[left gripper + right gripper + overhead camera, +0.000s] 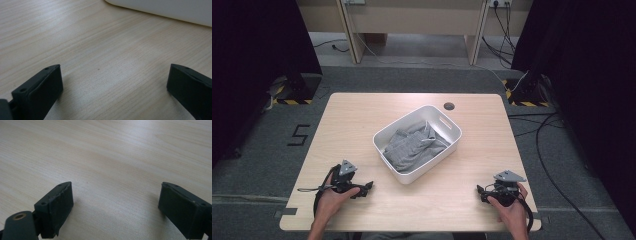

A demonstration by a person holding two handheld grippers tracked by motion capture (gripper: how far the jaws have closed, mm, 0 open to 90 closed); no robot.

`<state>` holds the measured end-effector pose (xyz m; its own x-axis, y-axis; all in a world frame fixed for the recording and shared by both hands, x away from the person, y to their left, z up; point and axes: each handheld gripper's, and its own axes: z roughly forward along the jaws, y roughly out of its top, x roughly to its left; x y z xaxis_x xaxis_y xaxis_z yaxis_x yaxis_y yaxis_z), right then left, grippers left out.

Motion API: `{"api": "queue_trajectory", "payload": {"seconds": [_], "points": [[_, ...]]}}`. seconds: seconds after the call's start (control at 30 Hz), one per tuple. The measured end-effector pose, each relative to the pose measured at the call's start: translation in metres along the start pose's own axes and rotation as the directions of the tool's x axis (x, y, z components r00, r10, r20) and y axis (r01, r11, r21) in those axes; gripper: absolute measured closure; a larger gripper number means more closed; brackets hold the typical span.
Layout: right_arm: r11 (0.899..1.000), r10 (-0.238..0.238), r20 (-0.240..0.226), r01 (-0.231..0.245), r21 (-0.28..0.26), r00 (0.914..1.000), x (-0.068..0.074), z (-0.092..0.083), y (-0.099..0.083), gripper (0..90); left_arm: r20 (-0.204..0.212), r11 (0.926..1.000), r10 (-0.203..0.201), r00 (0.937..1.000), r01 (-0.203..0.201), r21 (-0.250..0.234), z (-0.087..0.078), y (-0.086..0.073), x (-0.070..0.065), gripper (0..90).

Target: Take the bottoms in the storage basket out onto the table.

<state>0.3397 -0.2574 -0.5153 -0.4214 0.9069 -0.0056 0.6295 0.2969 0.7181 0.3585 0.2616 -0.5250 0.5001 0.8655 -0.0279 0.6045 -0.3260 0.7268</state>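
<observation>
White bin (454,141) sits mid-table, turned diagonal, handle cutout on its far-right wall. Grey cloth (413,148) lies crumpled inside, folds bunched, filling most of the floor and staying below the rim. Left gripper (364,188) rests at the near-left of the table (362,115), just off the bin's near-left corner; jaws spread wide, nothing between them, bare wood under them in the left gripper view, with the bin wall (175,10) across the far edge of that view. Right gripper (481,192) sits near-right, close to the near edge and right edge, well apart from the bin; jaws also spread wide and empty over bare wood (112,157). Both rest on or just above the tabletop, can't tell which. Open wood all round the bin: wide strip on the left, broad band on the far side, narrower on the right. Small dark cable port (449,106) near the far edge, just beyond the bin's far corner. Off the table: dark curtains both sides, loose cables (557,150) on the floor to the right, a "5" mark (299,135) on the floor to the left.
</observation>
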Motion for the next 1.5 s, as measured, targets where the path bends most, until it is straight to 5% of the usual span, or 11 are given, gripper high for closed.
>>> {"api": "queue_trajectory", "payload": {"seconds": [0.17,0.33,0.6,1.03,1.2,1.5], "points": [[1.0,0.0,-0.001,0.0,0.001,1.0,0.0,0.0,0.0,12.5,-0.009,1.0,-0.005,0.9999,0.005,-0.006,-0.001,-0.001,-0.001,0.6],[1.0,0.005,-0.002,-0.005,0.006,1.0,0.0,0.001,0.001,11.4,-0.002,0.9995,-0.002,1.0,0.002,-0.033,-0.005,-0.003,-0.001,14.6],[1.0,0.008,0.002,-0.008,0.009,1.0,-0.001,0.004,0.003,9.8,-0.008,0.999,0.018,0.9998,-0.018,-0.04,-0.015,0.002,-0.007,14.6],[1.0,0.007,0.003,-0.007,0.008,1.0,-0.002,0.004,0.004,9.8,0.044,0.9895,0.013,0.9989,-0.006,-0.145,-0.043,0.031,-0.021,14.6],[1.0,0.008,0.003,-0.008,0.009,1.0,-0.002,0.004,0.004,9.8,0.103,0.9854,-0.008,0.9947,0.025,-0.169,-0.048,0.046,-0.029,14.7],[1.0,0.003,0.003,-0.003,0.009,1.0,-0.003,0.005,0.005,9.5,0.116,0.9844,0.035,0.9926,-0.014,-0.175,-0.048,0.072,-0.038,14.9]]}}
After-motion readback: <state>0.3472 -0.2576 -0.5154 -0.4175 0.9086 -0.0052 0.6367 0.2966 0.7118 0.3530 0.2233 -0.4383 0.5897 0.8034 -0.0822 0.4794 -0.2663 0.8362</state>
